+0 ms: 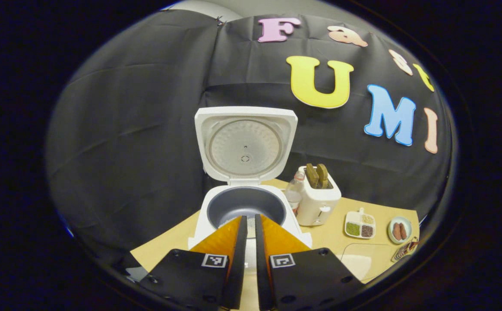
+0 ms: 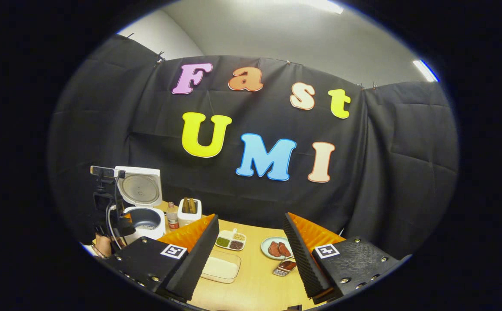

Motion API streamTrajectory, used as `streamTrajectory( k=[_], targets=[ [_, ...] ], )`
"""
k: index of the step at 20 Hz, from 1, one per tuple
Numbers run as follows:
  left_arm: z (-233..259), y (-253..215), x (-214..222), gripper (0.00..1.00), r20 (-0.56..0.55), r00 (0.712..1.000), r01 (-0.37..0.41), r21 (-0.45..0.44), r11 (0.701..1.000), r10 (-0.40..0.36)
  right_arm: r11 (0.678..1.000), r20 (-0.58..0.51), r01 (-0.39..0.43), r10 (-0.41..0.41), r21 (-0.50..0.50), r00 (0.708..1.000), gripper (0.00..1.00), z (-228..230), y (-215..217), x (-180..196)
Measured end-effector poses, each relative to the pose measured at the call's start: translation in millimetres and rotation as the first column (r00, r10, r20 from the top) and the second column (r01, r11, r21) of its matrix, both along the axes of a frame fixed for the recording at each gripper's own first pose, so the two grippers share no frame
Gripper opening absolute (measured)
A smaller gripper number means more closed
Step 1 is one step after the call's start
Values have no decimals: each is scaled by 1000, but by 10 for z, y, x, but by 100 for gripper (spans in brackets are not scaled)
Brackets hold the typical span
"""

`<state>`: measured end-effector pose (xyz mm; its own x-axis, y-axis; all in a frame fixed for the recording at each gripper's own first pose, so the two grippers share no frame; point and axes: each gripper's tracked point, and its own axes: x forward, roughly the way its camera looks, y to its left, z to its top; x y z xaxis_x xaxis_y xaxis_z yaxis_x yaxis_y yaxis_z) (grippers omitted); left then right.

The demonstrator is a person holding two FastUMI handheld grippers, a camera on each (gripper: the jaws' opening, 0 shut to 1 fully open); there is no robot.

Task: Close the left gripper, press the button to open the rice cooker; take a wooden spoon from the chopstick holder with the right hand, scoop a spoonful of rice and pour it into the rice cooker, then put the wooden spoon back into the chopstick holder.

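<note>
Left gripper view: the left gripper (image 1: 251,242) points at the rice cooker (image 1: 245,211), its fingers drawn together with only a narrow slit between them and nothing held. The cooker's lid (image 1: 245,144) stands upright and open, showing the dark inner pot (image 1: 246,206). The cooker sits on the counter (image 1: 333,233). Just right of it stand a bottle (image 1: 294,192) and a white holder (image 1: 318,201) with two brown wooden handles (image 1: 317,175) rising from its top. Farther right lie a divided dish (image 1: 360,224) of grains and a small plate (image 1: 399,230) with two brown pieces. A clear tray (image 1: 358,259) of rice lies at the near right.

Right gripper view: the right gripper (image 2: 251,252) is held above the counter (image 2: 255,280), its fingers set wide apart and empty. Between them, below, lie the tray (image 2: 220,267), the divided dish (image 2: 231,240), the plate (image 2: 276,248) and a small object (image 2: 284,268) I cannot identify. At far left stand the open cooker (image 2: 143,207), the bottle (image 2: 172,218) and the holder (image 2: 189,211); the other gripper's camera mount (image 2: 106,194) stands before the cooker.
</note>
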<state>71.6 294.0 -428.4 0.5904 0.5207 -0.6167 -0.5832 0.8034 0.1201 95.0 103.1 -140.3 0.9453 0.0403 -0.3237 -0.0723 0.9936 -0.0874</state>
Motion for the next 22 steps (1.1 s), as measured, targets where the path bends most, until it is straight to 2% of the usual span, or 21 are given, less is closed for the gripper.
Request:
streamTrajectory(
  k=[1, 2, 3, 4, 6, 8, 9, 10, 11, 12, 13, 14, 15, 17, 20, 22],
  targets=[
    [24, -44, -5, 18, 6, 1000, 1, -9, 1000, -1, 1000, -4, 14, -14, 2, 1000, 92, -60, -83, 3],
    [48, -86, -40, 23, 11, 1000, -1, -12, 1000, 1, 999, -7, 34, -34, 4, 999, 92, -143, -206, 30],
    [79, -107, -35, 23, 18, 1000, -3, -10, 1000, 3, 998, -12, 58, -58, 3, 998, 92, -219, -339, 63],
    [115, -153, -63, 18, 27, 1000, -6, 0, 1000, 6, 997, -19, 81, -81, 3, 997, 90, -331, -501, 87],
    [228, -222, -67, 17, 47, 999, -7, 33, 999, 6, 993, -62, 116, -115, 27, 991, 89, -625, -791, 122],
    [348, -357, -90, 26, 58, 998, -6, 53, 999, 3, 988, -94, 137, -131, 67, 987, 90, -883, -1072, 200],
    [403, -421, -107, 26, 55, 998, -12, 60, 998, 9, 985, -105, 153, -144, 85, 984, 89, -1005, -1234, 256],
    [447, -477, -134, 17, 55, 998, -18, 74, 997, 14, 979, -114, 172, -160, 108, 981, 89, -1141, -1400, 320],
    [478, -516, -165, 17, 35, 999, -26, 96, 995, 23, 971, -117, 197, -182, 138, 976, 89, -1259, -1557, 411],
    [477, -583, -212, 27, 19, 1000, -24, 111, 994, 22, 960, -114, 219, -201, 173, 973, 89, -1385, -1719, 497],
    [498, -672, -238, 28, -3, 1000, -23, 122, 992, 23, 950, -106, 235, -217, 206, 970, 89, -1508, -1844, 586],
    [523, -745, -274, 38, -13, 1000, -22, 128, 992, 24, 941, -105, 251, -233, 228, 967, 89, -1666, -1975, 664],
    [565, -824, -287, 35, -23, 999, -20, 136, 991, 23, 938, -107, 260, -241, 230, 965, 89, -1828, -2088, 731],
    [600, -954, -357, 37, -53, 998, -14, 169, 986, 24, 946, -102, 265, -250, 188, 963, 90, -2162, -2303, 866],
    [668, -1202, -323, 34, -65, 998, 5, 186, 982, 8, 954, -122, 261, -244, 149, 962, 90, -2657, -2481, 1050],
    [716, -1296, -355, 45, -85, 996, 11, 217, 976, 8, 954, -152, 239, -213, 181, 965, 89, -2991, -2458, 1153]
  ],
)
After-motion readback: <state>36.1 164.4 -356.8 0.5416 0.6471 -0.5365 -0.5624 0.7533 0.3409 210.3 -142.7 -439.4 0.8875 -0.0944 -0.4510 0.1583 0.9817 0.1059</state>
